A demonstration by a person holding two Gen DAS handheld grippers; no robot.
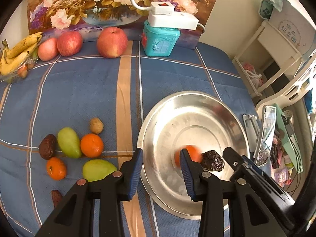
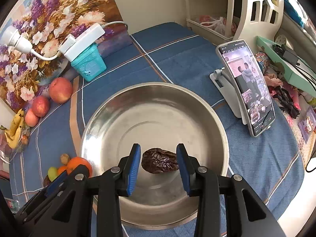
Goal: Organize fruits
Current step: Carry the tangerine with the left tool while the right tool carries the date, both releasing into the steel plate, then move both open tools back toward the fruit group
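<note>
Blue checked bedding covers the bed, and a shiny steel basin sits on it. Inside the basin, a wrinkly dried date lies right between the fingers of the right gripper, whose jaws are spread apart and let go. The left gripper is spread wide too, holding nothing. A blurry tangerine sits in the basin at its 1 o'clock. Next, I think, lift straight up so the date isn't bumped. More fruit waits at 10 o'clock.
</note>
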